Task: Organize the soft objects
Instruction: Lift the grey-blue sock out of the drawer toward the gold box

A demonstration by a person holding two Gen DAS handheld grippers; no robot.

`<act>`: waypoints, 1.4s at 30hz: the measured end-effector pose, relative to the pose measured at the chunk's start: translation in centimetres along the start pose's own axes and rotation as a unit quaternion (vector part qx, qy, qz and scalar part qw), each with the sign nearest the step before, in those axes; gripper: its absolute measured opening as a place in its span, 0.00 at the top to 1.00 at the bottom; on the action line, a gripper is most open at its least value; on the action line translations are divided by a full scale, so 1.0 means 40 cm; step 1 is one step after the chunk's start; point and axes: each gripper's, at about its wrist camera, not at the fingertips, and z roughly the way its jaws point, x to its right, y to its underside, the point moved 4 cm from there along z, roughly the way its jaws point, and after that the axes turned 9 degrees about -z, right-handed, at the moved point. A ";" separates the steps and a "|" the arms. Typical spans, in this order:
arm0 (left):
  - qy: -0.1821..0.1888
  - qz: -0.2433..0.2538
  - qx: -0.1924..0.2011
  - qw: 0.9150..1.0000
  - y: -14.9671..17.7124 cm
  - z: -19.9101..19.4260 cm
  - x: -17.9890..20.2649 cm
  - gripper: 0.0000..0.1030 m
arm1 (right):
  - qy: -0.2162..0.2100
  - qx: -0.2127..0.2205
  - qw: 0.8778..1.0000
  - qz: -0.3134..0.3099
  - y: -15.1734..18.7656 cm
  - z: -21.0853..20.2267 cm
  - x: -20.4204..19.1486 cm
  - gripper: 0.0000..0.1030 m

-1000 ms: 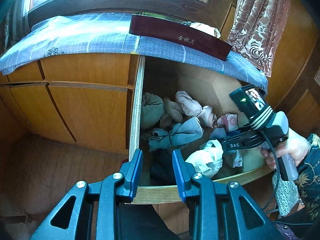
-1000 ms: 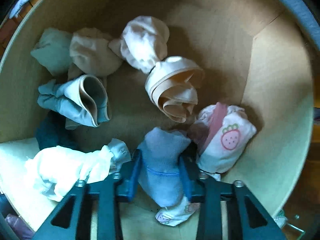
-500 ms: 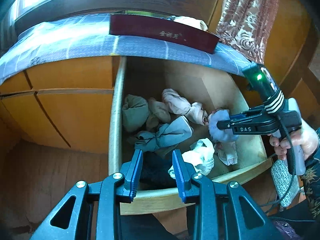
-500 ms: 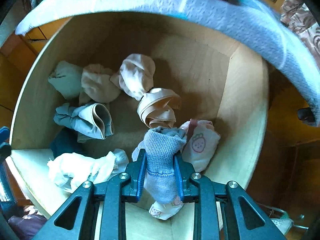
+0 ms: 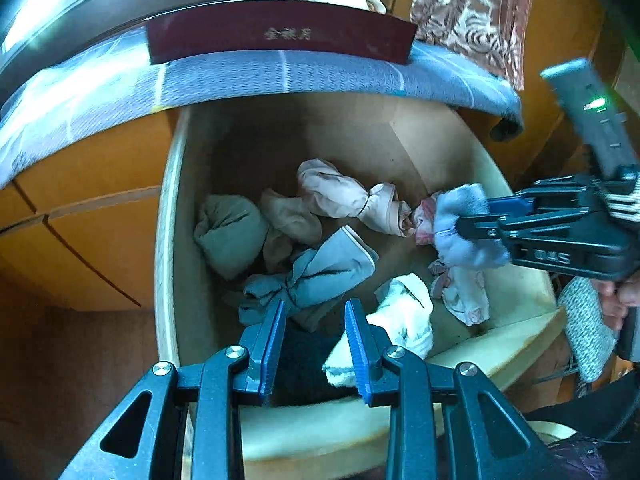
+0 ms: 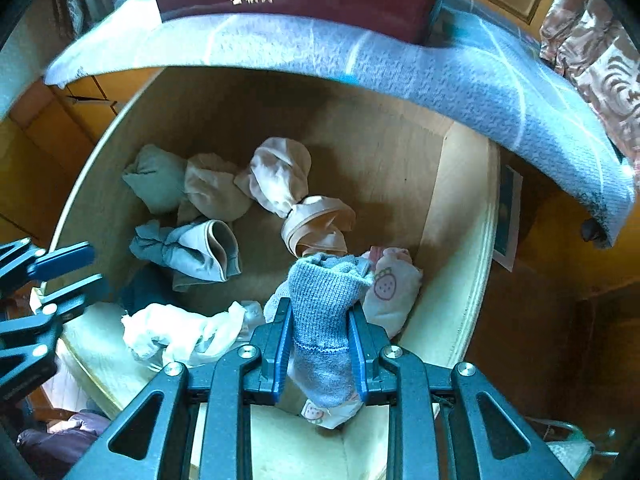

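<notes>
Wooden drawer [image 5: 172,240] pulled out under a blue cloth [image 5: 280,72], red box [image 5: 280,32] on top. Task looks early: most soft bundles loose on the drawer floor, including grey bundle [image 5: 316,272], pink bundle [image 5: 332,192], white bundle [image 5: 400,320], strawberry sock [image 6: 390,284]. Right gripper [image 6: 320,344] clamps the blue sock [image 6: 320,312] mid-length between both pads, raised clear of the pile, toe end hanging below. Left gripper [image 5: 314,344] partly open, empty, poised over the drawer's front, grey bundle just beyond its tips.
</notes>
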 end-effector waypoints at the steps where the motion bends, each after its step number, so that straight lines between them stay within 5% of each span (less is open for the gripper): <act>1: -0.001 0.004 -0.004 1.000 -0.003 0.007 0.004 0.71 | -0.001 0.003 1.000 0.001 0.001 -0.005 0.002 0.75; 22: -0.019 0.013 -0.080 0.997 -0.020 0.137 0.017 0.71 | -0.002 0.037 0.999 0.027 0.013 -0.037 0.029 0.75; 42: -0.039 0.012 -0.141 0.989 -0.076 0.247 0.034 0.68 | 0.044 0.196 0.978 0.052 -0.066 -0.374 0.119 0.75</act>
